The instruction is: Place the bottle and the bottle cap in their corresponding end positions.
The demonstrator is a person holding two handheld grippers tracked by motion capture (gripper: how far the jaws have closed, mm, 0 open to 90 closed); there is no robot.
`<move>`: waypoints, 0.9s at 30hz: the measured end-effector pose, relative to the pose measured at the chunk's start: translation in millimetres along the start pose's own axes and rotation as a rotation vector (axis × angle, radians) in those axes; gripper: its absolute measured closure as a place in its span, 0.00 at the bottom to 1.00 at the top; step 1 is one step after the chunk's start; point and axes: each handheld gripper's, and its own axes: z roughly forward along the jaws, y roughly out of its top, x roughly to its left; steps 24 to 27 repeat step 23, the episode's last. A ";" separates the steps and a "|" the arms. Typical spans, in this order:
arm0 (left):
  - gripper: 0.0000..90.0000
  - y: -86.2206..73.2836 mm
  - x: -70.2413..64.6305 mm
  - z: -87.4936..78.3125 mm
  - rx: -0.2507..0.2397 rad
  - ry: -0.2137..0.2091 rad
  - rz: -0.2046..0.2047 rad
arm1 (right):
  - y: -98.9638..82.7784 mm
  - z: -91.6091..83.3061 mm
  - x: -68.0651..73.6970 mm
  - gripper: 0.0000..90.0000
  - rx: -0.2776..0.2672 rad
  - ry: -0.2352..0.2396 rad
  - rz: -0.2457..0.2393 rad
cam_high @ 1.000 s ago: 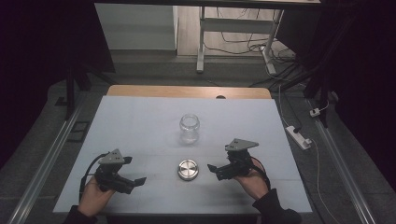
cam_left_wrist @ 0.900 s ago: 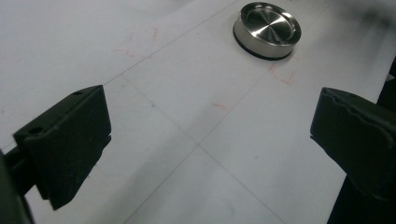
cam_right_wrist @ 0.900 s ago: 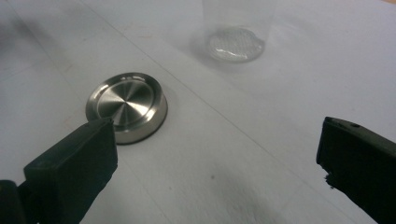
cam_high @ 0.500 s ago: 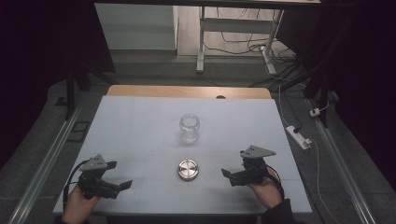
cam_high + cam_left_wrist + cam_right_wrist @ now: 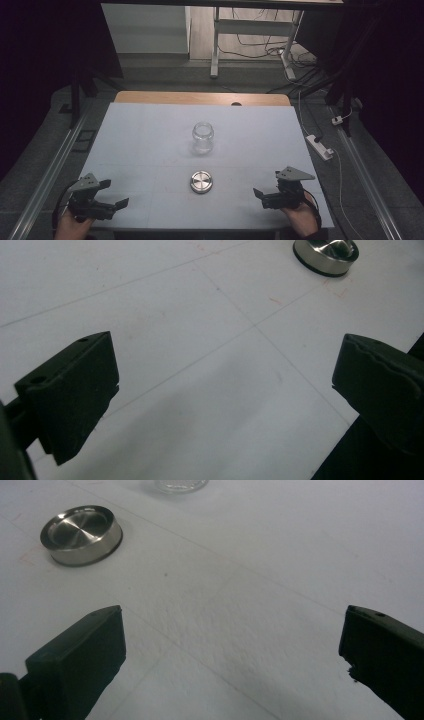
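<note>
A clear glass jar (image 5: 203, 137) stands upright without a lid near the middle of the white table (image 5: 150, 135). Its round metal lid (image 5: 201, 181) lies flat in front of it, also seen as the lid (image 5: 325, 256) and the lid (image 5: 81, 534). The jar's base (image 5: 174, 485) peeks in at the top of the right gripper view. My left gripper (image 5: 120, 205) is at the front left corner, open and empty. My right gripper (image 5: 258, 195) is at the front right, open and empty, jaws wide apart and pointing towards the lid.
A wooden strip (image 5: 200, 98) runs along the table's far edge. A white power strip (image 5: 320, 146) lies on the floor to the right. Metal rails (image 5: 45, 185) flank the table. Behind it stand a desk frame (image 5: 216, 45) and cables.
Both grippers have drawn back towards the front edge and outwards, the left to the front left corner, the right to the front right. The jar and the lid have stayed put.
</note>
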 end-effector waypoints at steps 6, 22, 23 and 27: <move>0.00 -9.6 1.2 -6.6 0.000 0.021 -0.021 | -12.8 -11.3 -5.5 0.00 0.009 -0.022 0.036; 0.00 -26.8 1.7 -13.6 0.055 0.092 -0.044 | -30.1 -23.1 -5.5 0.00 0.072 -0.058 0.066; 0.00 -26.5 1.9 -13.5 0.055 0.090 -0.045 | -30.0 -22.9 -5.5 0.00 0.073 -0.059 0.067; 0.00 -26.5 1.9 -13.5 0.055 0.090 -0.045 | -30.0 -22.9 -5.5 0.00 0.073 -0.059 0.067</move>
